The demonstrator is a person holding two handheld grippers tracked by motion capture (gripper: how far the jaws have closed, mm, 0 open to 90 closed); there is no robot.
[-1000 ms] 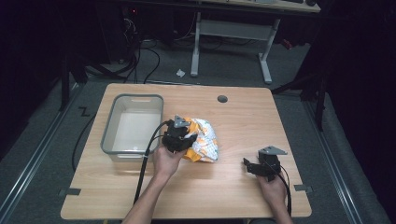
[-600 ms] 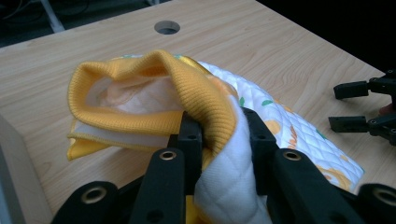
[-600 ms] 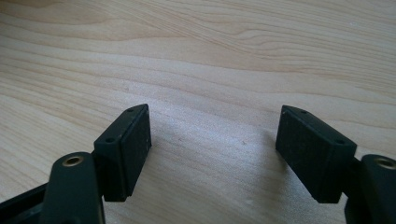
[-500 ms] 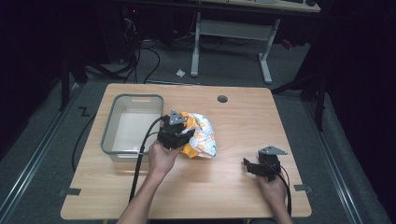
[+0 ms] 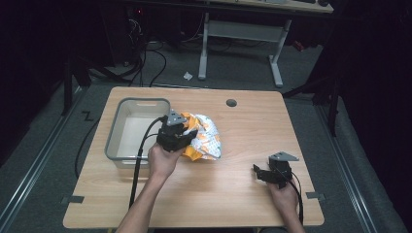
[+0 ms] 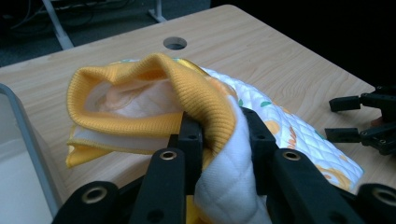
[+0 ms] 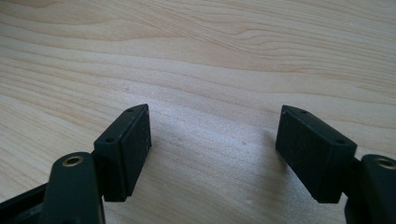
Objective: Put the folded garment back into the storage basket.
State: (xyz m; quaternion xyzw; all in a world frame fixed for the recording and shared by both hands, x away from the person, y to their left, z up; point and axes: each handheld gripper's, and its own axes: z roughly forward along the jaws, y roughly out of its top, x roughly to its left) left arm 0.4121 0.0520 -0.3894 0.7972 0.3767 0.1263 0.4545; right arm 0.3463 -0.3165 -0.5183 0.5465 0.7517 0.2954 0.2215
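Observation:
A crumpled quilted cloth (image 5: 204, 138), white with orange print and an orange ribbed edge, lies mid-table just right of the tray. My left gripper (image 5: 187, 132) is shut on a fold of that cloth (image 6: 205, 102), its jaws pinching the orange edge and the white quilting. In the left gripper view the cloth bunches up over the jaws. My right gripper (image 5: 258, 173) rests low at the table's front right, open, with bare wood between its fingers (image 7: 128, 149). It also appears at the right edge of the left gripper view (image 6: 348, 119).
A grey plastic tray (image 5: 116, 128) with nothing in it stands at the table's left, close to my left hand. A round cable hole (image 5: 231, 103) sits near the far edge of the wooden table (image 5: 252, 131). Desk legs and cables stand on the floor beyond.
My left gripper has shifted slightly left toward the tray, dragging the cloth with it. The right gripper has stayed in place.

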